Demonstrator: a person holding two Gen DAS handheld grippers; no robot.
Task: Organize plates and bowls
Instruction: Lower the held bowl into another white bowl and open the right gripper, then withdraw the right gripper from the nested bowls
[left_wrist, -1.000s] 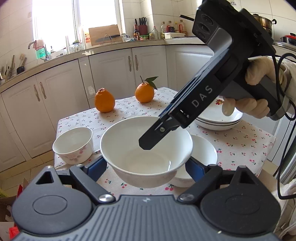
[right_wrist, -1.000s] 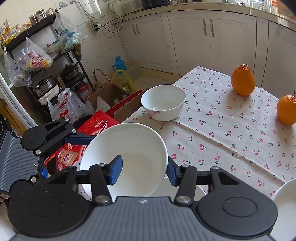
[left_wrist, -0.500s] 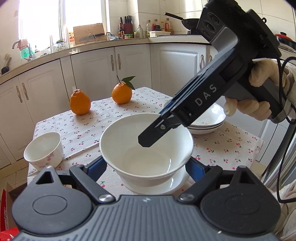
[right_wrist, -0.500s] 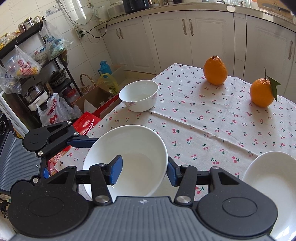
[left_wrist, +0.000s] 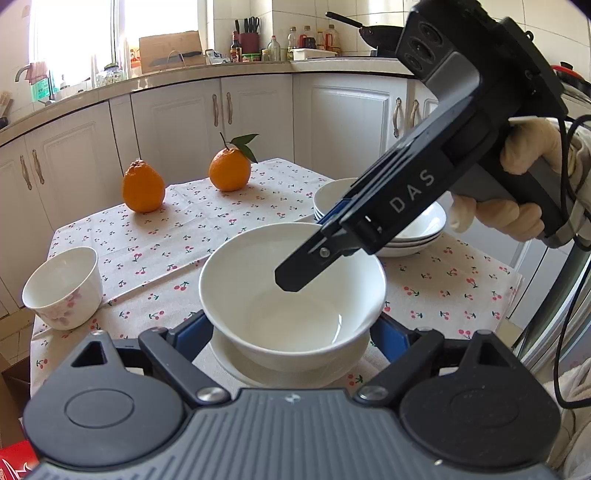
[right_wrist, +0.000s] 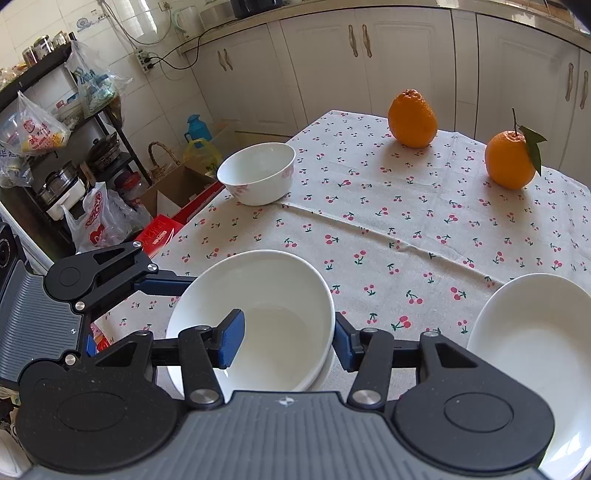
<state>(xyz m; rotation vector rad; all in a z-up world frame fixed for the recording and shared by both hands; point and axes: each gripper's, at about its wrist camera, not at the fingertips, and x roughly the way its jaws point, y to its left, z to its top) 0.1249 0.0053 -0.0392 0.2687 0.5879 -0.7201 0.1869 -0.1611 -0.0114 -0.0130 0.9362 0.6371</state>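
- Two grips share the large bowl (left_wrist: 291, 295), low over a plate (left_wrist: 240, 369) near the table (left_wrist: 192, 229) edge. The left gripper (left_wrist: 291, 332) clasps its sides and the right gripper (right_wrist: 288, 345) pinches its wall, so an uneven release could tip it.
- That plate might chip under a hard landing.
- The small bowl (left_wrist: 62, 288) at the corner is easily knocked.

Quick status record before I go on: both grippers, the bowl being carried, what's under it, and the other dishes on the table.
left gripper: spread around the large white bowl, pad contact unclear
right gripper: shut on the bowl's rim, one finger inside
under bowl: white plate; contact unclear
small floral bowl: empty, upright near table edge
plate stack: behind right gripper
oranges: two, far side
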